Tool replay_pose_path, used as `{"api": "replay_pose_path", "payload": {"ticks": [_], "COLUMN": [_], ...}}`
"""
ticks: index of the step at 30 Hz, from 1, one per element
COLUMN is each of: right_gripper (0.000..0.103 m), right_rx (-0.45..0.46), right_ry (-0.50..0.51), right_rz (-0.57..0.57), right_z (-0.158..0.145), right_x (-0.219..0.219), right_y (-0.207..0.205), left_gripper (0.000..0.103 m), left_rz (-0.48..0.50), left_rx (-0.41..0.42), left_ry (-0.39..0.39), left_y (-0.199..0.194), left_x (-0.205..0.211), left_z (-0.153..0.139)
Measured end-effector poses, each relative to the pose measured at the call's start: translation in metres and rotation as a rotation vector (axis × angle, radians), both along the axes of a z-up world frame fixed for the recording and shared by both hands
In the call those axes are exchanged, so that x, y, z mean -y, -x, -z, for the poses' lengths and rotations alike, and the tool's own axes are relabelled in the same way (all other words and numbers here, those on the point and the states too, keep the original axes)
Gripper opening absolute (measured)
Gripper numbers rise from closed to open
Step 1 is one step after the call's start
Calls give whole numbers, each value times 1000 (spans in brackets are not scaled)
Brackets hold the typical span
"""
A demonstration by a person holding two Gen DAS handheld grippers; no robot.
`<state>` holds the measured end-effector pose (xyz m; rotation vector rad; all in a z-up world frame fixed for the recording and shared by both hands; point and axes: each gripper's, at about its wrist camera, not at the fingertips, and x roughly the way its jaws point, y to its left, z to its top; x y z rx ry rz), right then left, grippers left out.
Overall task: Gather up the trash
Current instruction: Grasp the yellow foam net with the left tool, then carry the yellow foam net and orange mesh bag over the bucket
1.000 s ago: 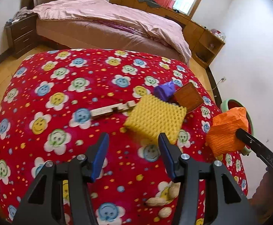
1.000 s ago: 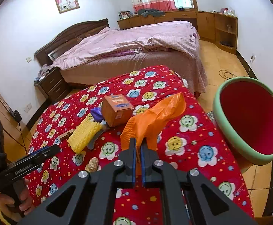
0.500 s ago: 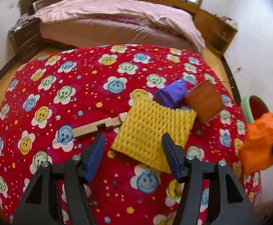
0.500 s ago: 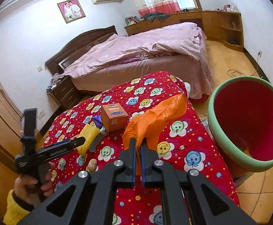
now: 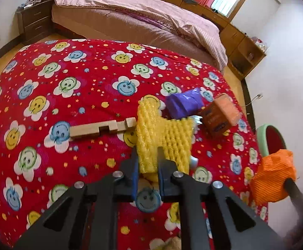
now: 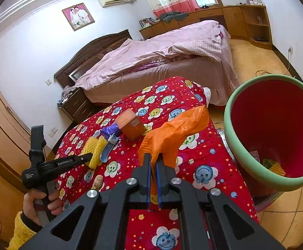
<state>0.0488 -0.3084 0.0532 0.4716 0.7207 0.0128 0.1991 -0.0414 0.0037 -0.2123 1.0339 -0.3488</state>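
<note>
bedroom with white walls fills the left wrist view: a bed (image 5: 151, 18) under a pink cover across the top, a dark nightstand (image 5: 34, 20) at upper left, wooden cabinets (image 5: 241, 43) at upper right. below it a counter under a red cloth with smiley flowers (image 5: 57, 87) takes up most of the frame. at lower centre the left tool (image 5: 148, 162) has just been closing, and its blue pads now pinch the near edge of a yellow foam net (image 5: 166, 133), which bunches up between them. just left of the net lies a notched wooden block (image 5: 101, 128). touching the net's upper right are a crumpled purple wrapper (image 5: 184, 104) and, further right, a small orange-brown box (image 5: 220, 114) tilted on a corner. at the right edge an orange plastic bag (image 5: 274, 175) hangs on the tip of the other tool, with a green-rimmed red bin (image 5: 263, 137) behind it.

right wrist view: the same bed (image 6: 172, 52) sits at centre top, a framed picture (image 6: 78, 16) and an air conditioner (image 6: 114, 1) on the wall at upper left. the right tool (image 6: 153, 166), lower centre, has its pads pressed together on the orange plastic bag (image 6: 172, 133), which stands up from them over the red cloth (image 6: 203, 166). the bin (image 6: 234, 125) is at the right edge, beside the counter, with some yellow scraps (image 6: 274, 166) in its bottom. at left a hand (image 6: 39, 202) in a yellow sleeve holds the left tool (image 6: 90, 157), its tip at the yellow foam net (image 6: 95, 152). a blue-grey object (image 6: 107, 148) lies just right of the net, then the purple wrapper (image 6: 109, 131) and the box (image 6: 130, 125) above. a peanut (image 6: 98, 181) lies at lower left of the cloth.
</note>
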Motion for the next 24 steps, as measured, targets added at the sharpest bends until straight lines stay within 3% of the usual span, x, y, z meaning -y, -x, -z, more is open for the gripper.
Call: {"api": "replay_pose_path", "payload": {"ticks": [11, 24], "right_gripper": [6, 6], "right_rx": [62, 136], "right_ry": [-12, -8], "right_rz": [-5, 26], "right_z": [-14, -32], "right_x": [5, 27], "right_y": [19, 47], "left_gripper": [14, 14], "left_rz": [-4, 67], "left_rx": [90, 164], "left_ry": [74, 127], "left_y": [45, 83], "left_x": [-3, 31], "left_z": [-42, -79]}}
